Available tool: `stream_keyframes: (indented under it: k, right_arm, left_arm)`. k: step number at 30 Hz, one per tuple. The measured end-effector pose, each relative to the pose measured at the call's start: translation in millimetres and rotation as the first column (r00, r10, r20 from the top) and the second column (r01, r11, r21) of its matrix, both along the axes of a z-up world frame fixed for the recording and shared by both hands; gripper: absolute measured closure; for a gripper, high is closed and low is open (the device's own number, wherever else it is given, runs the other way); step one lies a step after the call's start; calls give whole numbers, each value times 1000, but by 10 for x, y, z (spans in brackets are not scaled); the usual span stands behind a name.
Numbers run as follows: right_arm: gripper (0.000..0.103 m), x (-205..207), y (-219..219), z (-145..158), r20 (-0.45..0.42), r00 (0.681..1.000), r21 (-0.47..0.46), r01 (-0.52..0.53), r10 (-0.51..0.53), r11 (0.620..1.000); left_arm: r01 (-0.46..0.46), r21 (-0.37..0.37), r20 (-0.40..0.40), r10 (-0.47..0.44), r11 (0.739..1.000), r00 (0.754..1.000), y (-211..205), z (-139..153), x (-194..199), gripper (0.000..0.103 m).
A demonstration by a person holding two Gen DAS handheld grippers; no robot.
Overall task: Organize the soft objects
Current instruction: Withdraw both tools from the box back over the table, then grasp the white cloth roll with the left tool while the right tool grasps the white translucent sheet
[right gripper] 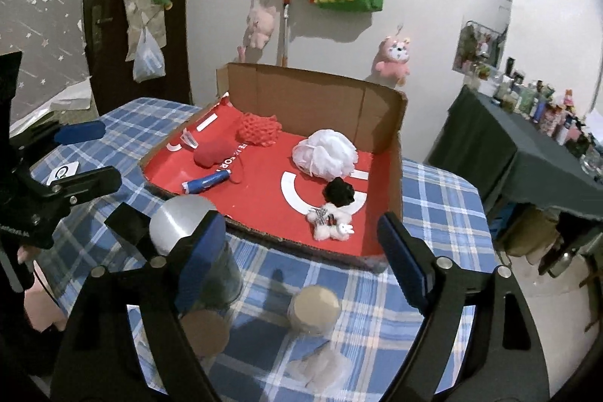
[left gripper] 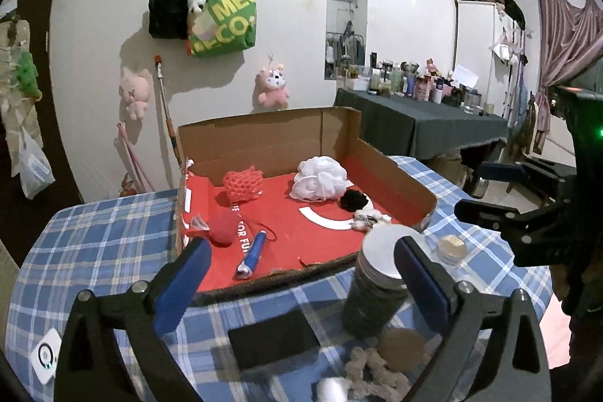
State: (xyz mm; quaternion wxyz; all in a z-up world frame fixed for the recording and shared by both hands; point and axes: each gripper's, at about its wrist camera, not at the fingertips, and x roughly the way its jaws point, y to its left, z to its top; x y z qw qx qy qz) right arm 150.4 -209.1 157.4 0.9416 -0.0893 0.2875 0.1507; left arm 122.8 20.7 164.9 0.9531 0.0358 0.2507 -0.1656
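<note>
A cardboard box (left gripper: 271,138) with a red floor sits on the checked table. In it lie a white mesh puff (left gripper: 320,178), a red net sponge (left gripper: 243,183), a red soft ball (left gripper: 222,232), a black scrunchie (left gripper: 353,200), small white plush toys (right gripper: 329,221) and a blue roll (left gripper: 253,253). My left gripper (left gripper: 301,274) is open and empty in front of the box. My right gripper (right gripper: 297,251) is open and empty, over a small cork-lidded jar (right gripper: 314,307). A beige scrunchie (left gripper: 373,370) lies on the table near the left gripper.
A tall dark jar with a silver lid (left gripper: 380,285) stands by the left gripper's right finger. A black phone (left gripper: 273,340) and a cork lid (left gripper: 401,347) lie on the checked cloth (left gripper: 94,232). A side table with bottles (left gripper: 414,115) stands at the right.
</note>
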Motion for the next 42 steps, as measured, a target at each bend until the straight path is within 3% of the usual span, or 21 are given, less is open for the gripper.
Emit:
stream_keyframes:
  k: [11, 27, 42]
  right_arm:
    - [20, -341, -74, -380, 17, 996, 0, 88, -88, 996]
    - [20, -375, -414, -1106, -146, 975, 22, 174, -169, 984]
    - [20, -211, -554, -1362, -239, 952, 52, 208, -190, 977]
  left_arm:
    - [-36, -30, -43, 34, 999, 998, -39, -377, -339, 2]
    - [-75, -3, -192, 73, 997, 979, 30, -979, -449, 2]
    - [-64, 34, -279, 70, 997, 958, 28, -1279, -360, 2]
